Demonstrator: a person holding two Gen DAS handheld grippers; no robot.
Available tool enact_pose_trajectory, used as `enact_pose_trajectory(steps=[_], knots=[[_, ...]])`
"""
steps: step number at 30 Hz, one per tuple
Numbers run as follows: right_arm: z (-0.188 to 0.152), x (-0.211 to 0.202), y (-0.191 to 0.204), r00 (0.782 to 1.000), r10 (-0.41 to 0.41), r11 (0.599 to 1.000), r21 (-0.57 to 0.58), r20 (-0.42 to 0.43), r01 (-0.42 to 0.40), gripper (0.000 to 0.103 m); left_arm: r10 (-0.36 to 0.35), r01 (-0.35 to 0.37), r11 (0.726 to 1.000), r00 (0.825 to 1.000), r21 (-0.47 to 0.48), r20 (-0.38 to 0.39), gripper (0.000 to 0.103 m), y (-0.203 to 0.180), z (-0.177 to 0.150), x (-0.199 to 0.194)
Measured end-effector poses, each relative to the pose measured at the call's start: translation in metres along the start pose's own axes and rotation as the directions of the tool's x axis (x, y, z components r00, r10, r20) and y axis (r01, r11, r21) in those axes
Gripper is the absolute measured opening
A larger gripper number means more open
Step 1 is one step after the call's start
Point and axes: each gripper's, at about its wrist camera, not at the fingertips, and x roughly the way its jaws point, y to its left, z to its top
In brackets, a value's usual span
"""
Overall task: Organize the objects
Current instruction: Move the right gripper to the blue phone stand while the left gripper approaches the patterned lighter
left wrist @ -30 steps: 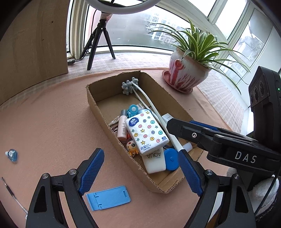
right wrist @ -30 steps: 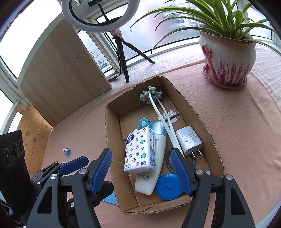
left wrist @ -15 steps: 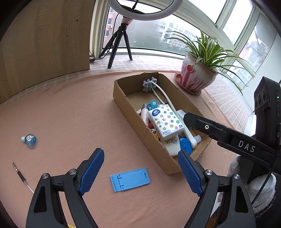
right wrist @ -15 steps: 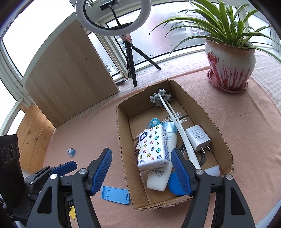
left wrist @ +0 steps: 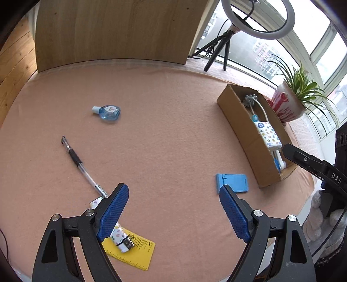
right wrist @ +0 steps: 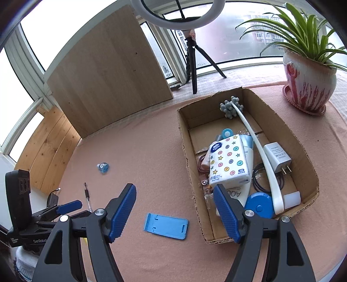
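The cloth [left wrist: 164, 130] is salmon pink. On it, left of the brown box [right wrist: 308, 160], lie a blue stand [right wrist: 166, 225], a clear blue bottle [left wrist: 107, 111], a black-grip pen [left wrist: 82, 167] and a yellow ruler [left wrist: 138, 251]. Inside the box, the tissue pack [right wrist: 228, 160] is white with coloured dots and stars. The pot [right wrist: 308, 86] is white with red streaks.

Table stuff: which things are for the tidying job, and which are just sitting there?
For tidying:
cardboard box
blue phone stand
pen
small blue bottle
lighter
yellow ruler card

Just sitting there:
potted plant
ring light
wooden board
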Motion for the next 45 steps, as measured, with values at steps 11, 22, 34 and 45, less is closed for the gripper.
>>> enact_pose_trajectory(steps=[11, 22, 34, 45], knots=[[-0.023, 0.040, 0.051, 0.976, 0.071, 0.985, -0.141, -0.208, -0.102, 0.070, 0.055, -0.054, 0.981, 0.998, -0.185, 0.001, 0.083, 0.091, -0.045, -0.020], [-0.060, 0.073, 0.104, 0.949, 0.045, 0.947, -0.289, -0.312, -0.140, 0.060, -0.001, -0.009, 0.986, 0.998, -0.165, -0.059, 0.060, 0.080, -0.064, 0.004], [-0.054, 0.081, 0.064, 0.941, -0.016, 0.970, -0.234, -0.339, -0.069, 0.056, 0.028, -0.035, 0.995, 0.997, -0.091, -0.078, 0.046, 0.061, -0.052, 0.029], [-0.030, 0.097, 0.038, 0.928, 0.005, 0.984, -0.165, -0.374, -0.072, 0.047, -0.047, 0.043, 0.998, 0.994, -0.036, -0.097, 0.044, 0.032, -0.038, 0.048]])
